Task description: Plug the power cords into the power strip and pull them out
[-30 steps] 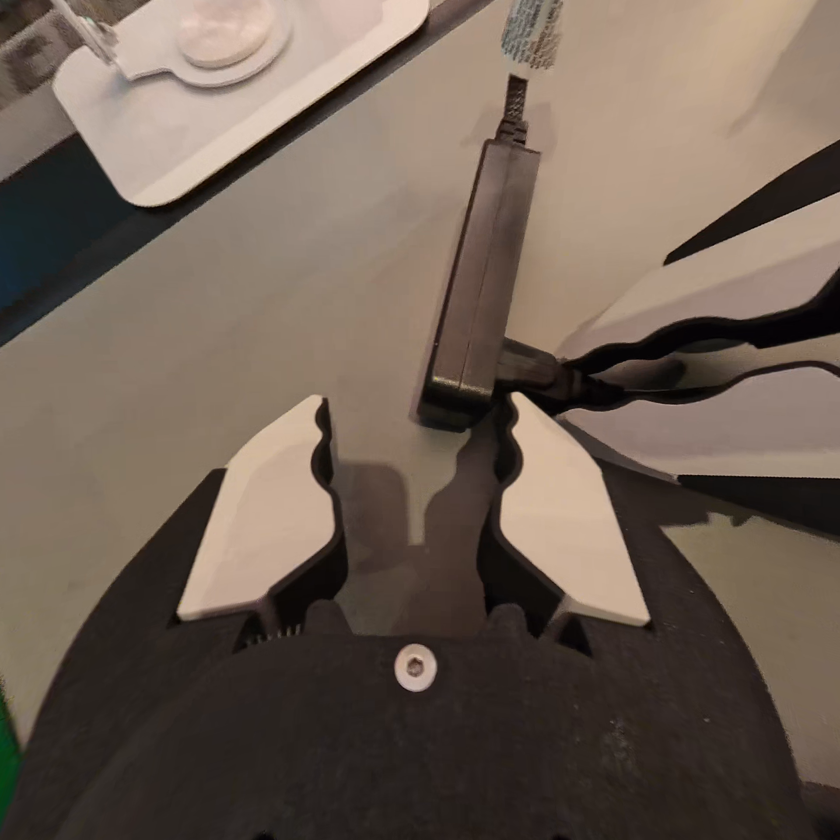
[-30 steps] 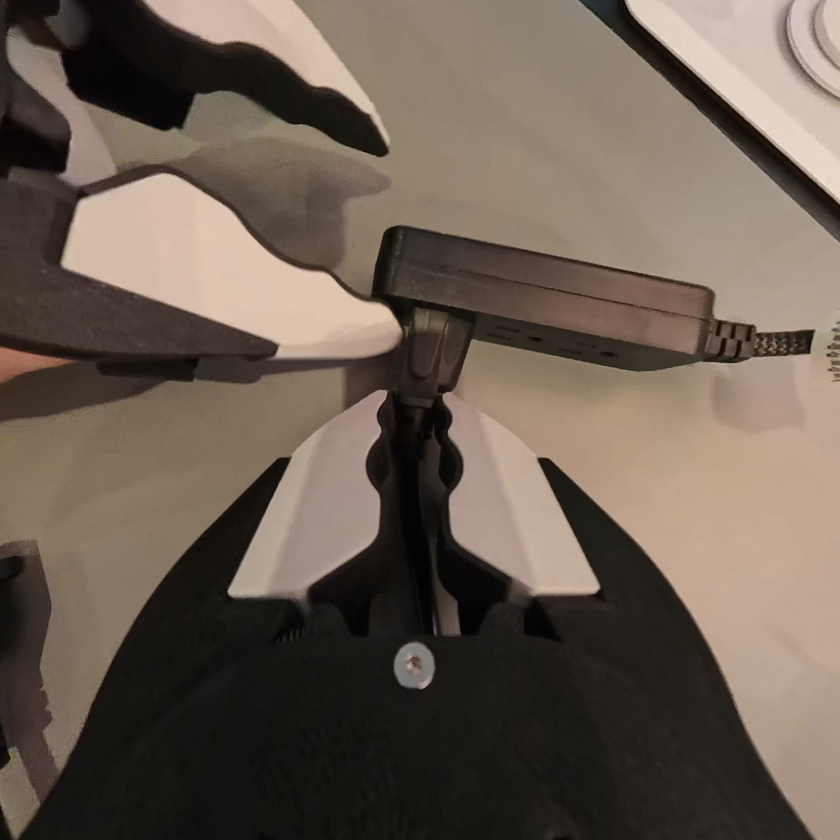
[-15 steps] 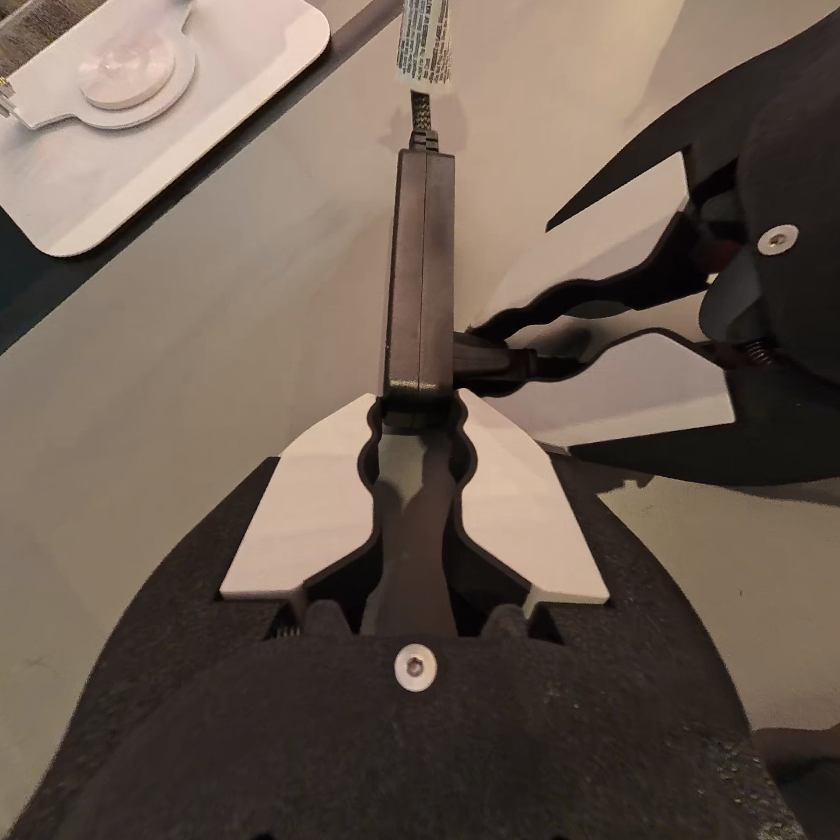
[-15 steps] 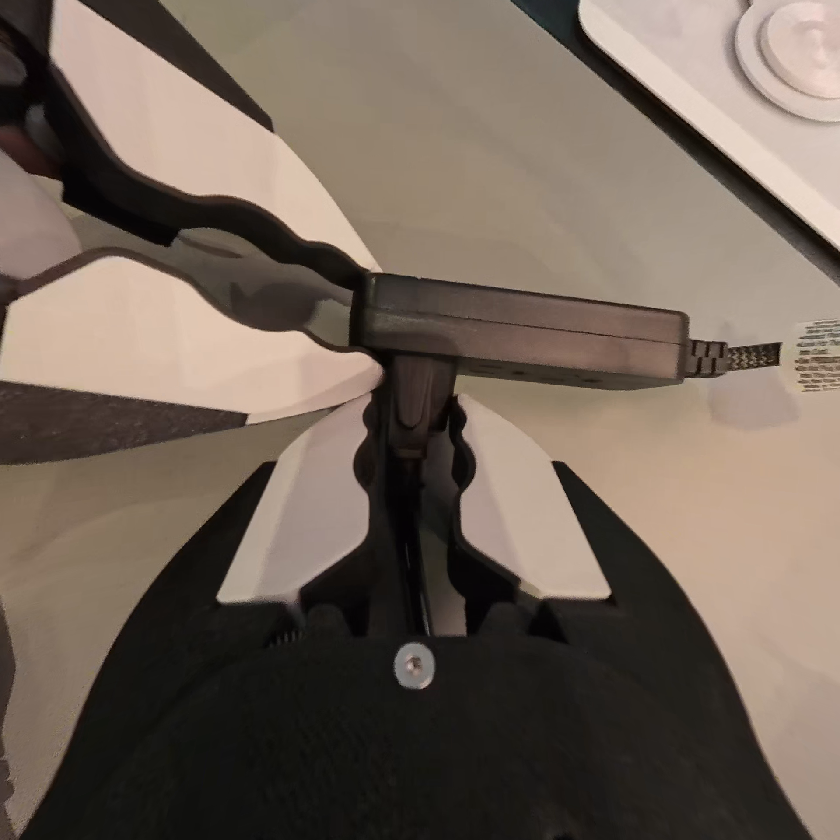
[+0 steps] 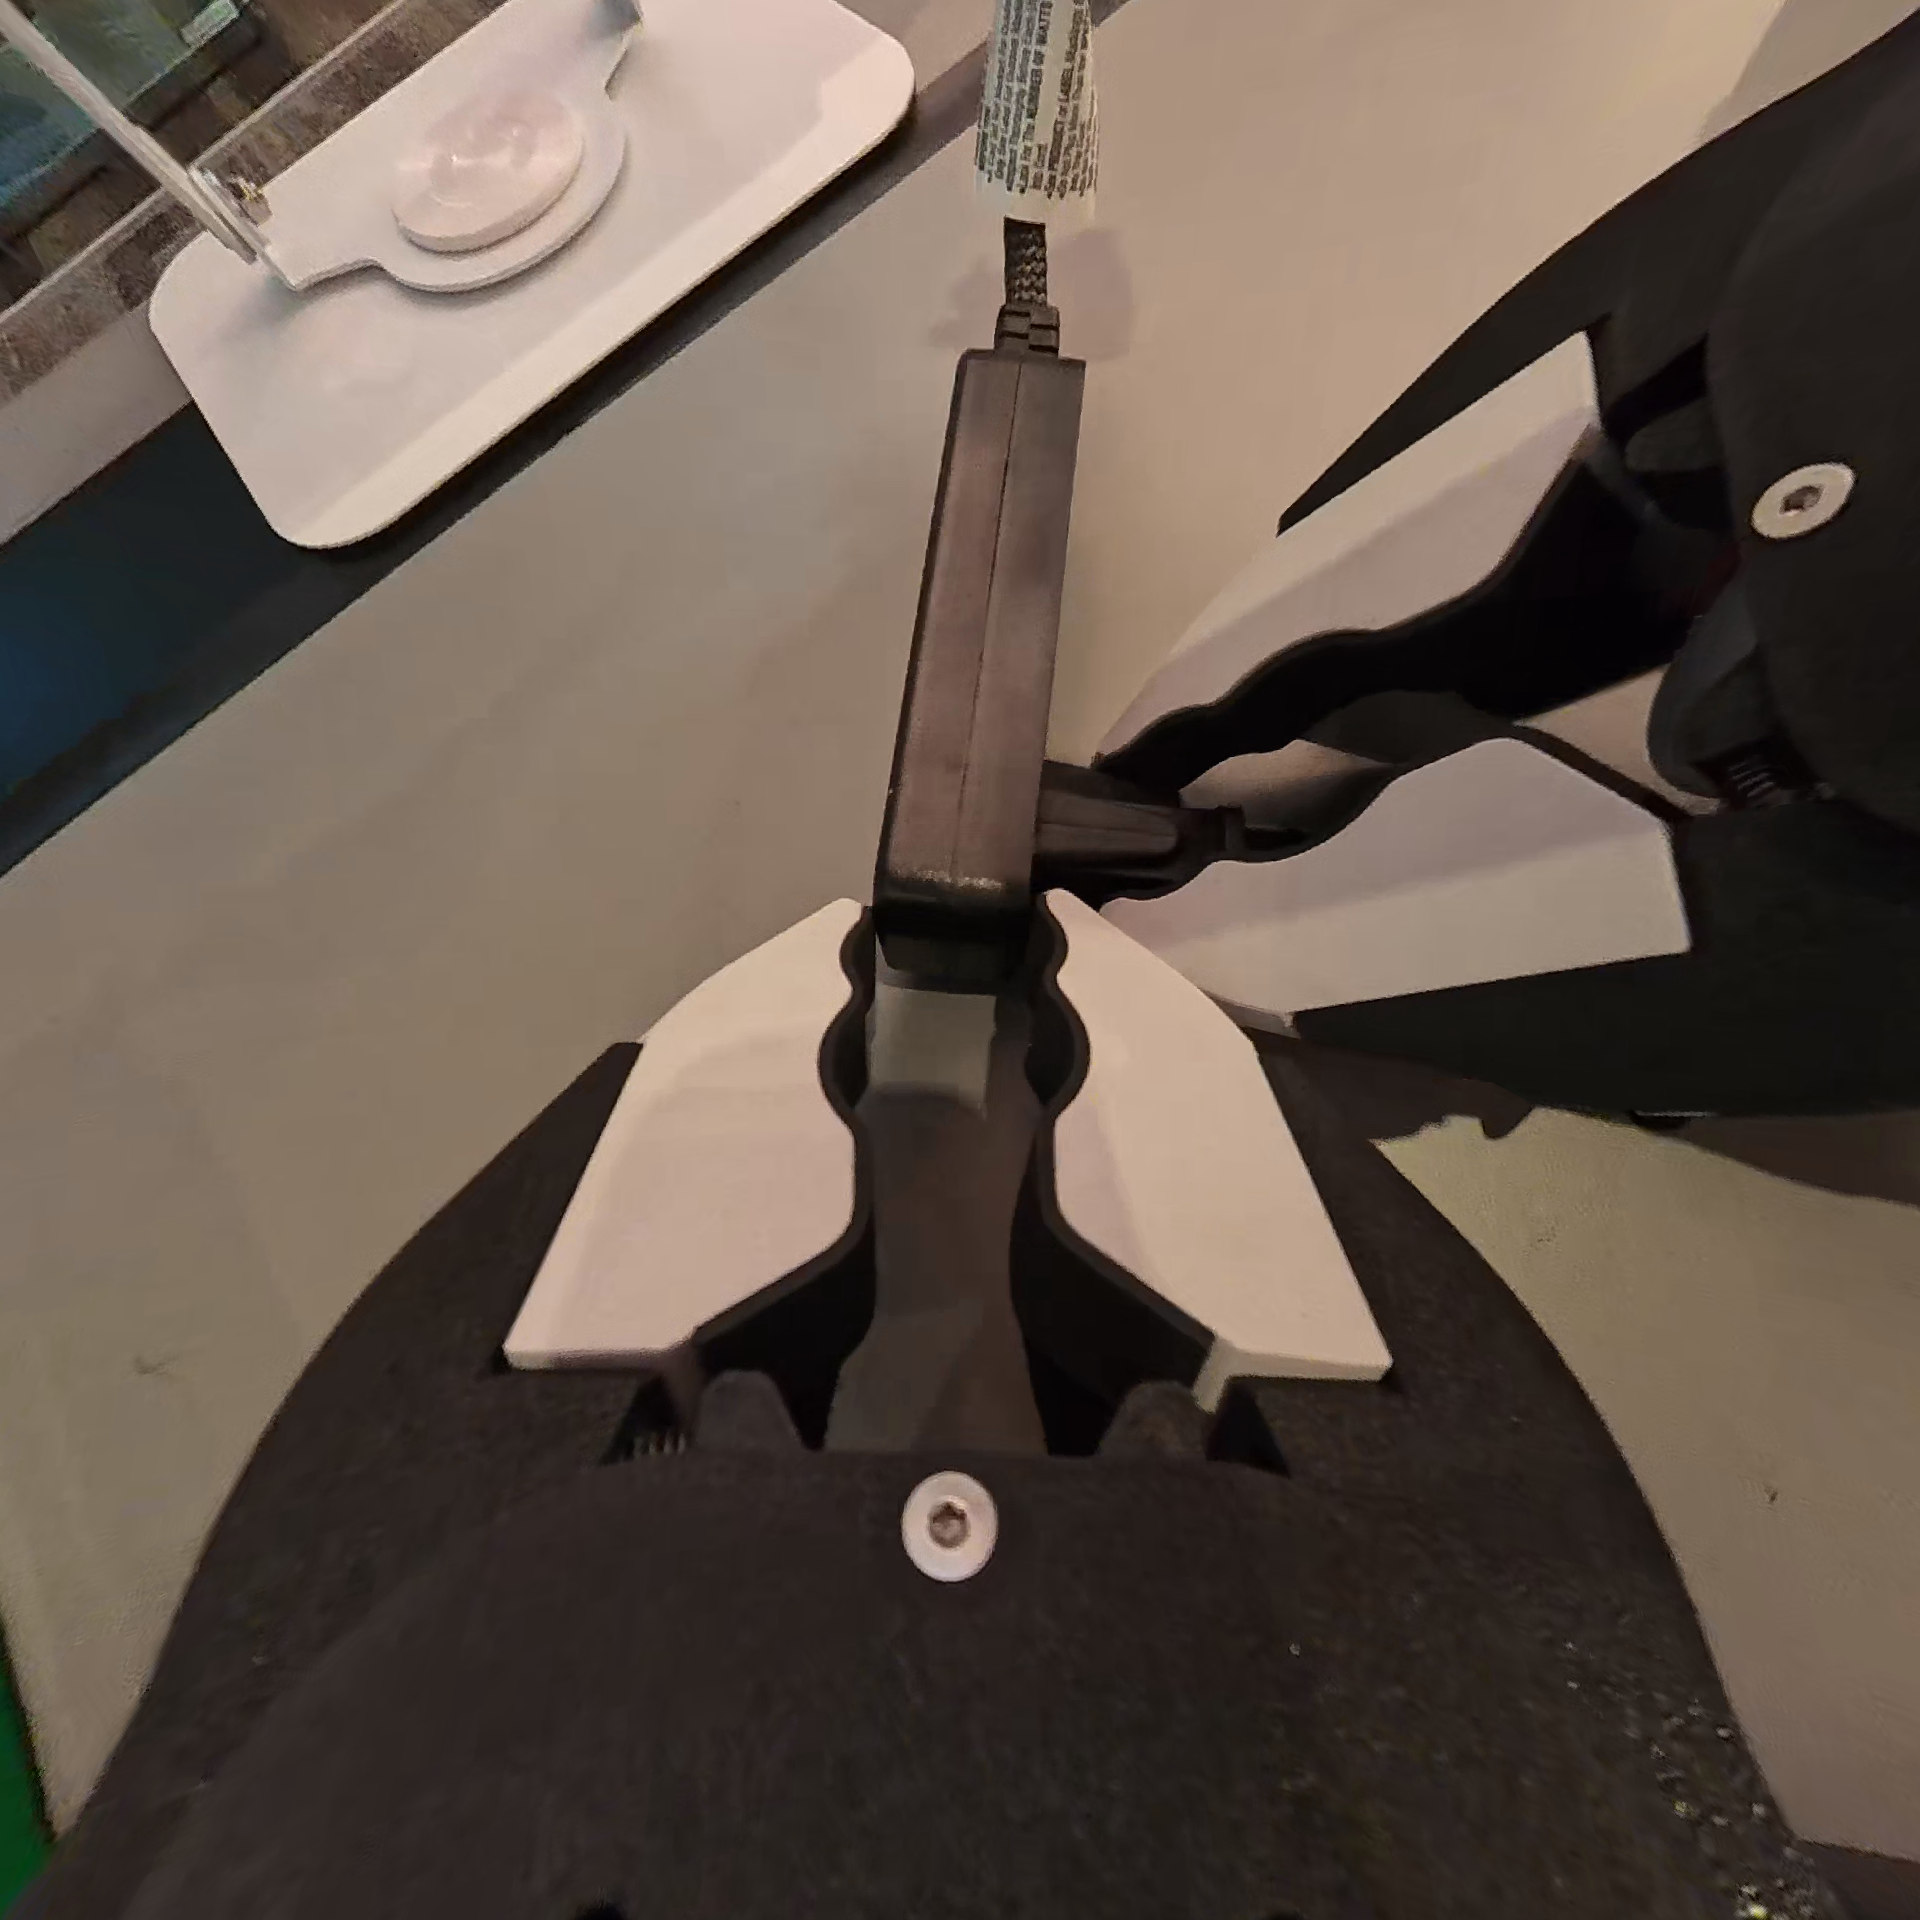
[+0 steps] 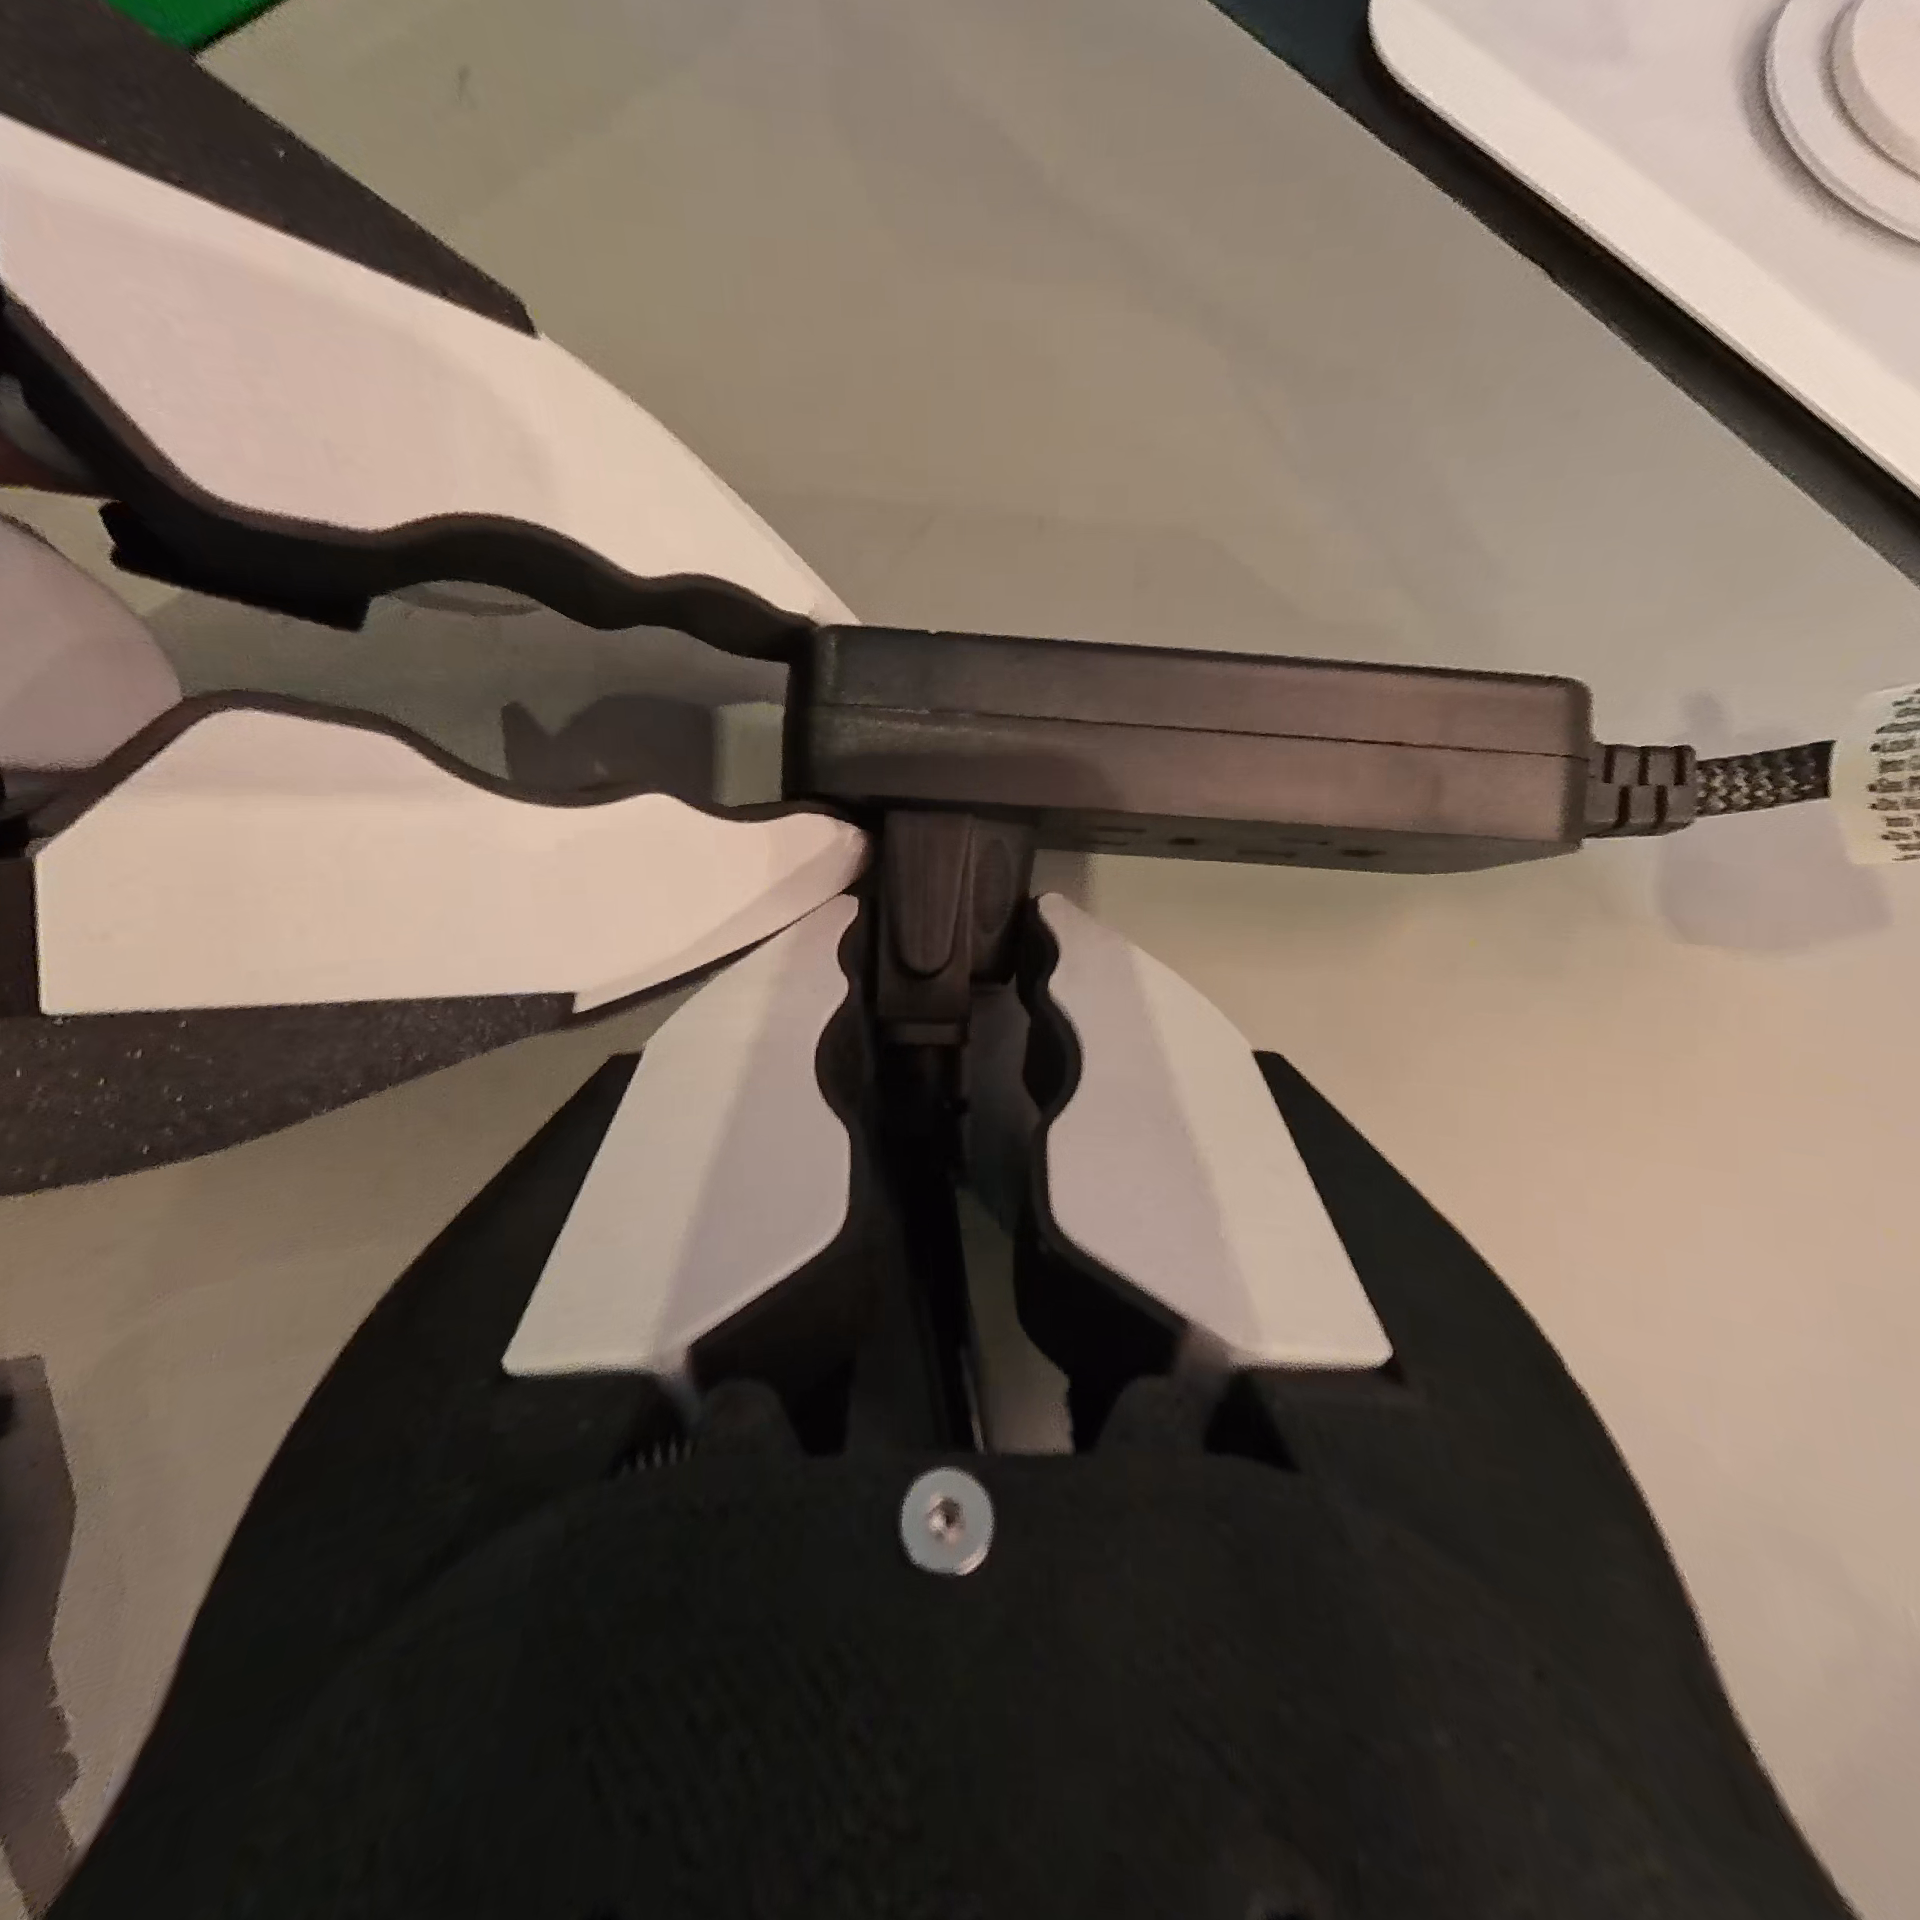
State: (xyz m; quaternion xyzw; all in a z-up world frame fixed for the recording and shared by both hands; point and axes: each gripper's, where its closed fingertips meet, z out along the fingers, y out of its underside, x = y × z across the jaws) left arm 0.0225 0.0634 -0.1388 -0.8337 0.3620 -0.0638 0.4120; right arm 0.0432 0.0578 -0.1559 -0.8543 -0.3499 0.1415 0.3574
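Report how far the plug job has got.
Done: one plug sits in the strip.
In hand: the left gripper clamps the strip's end, and the right gripper is shut on the plug.
Left: pulling the plug out. No other cords are visible.

1 power strip (image 5: 977,644), 1 plug (image 6: 935,914), 2 grippers (image 5: 951,914) (image 6: 940,925), 1 white tray (image 5: 540,260).
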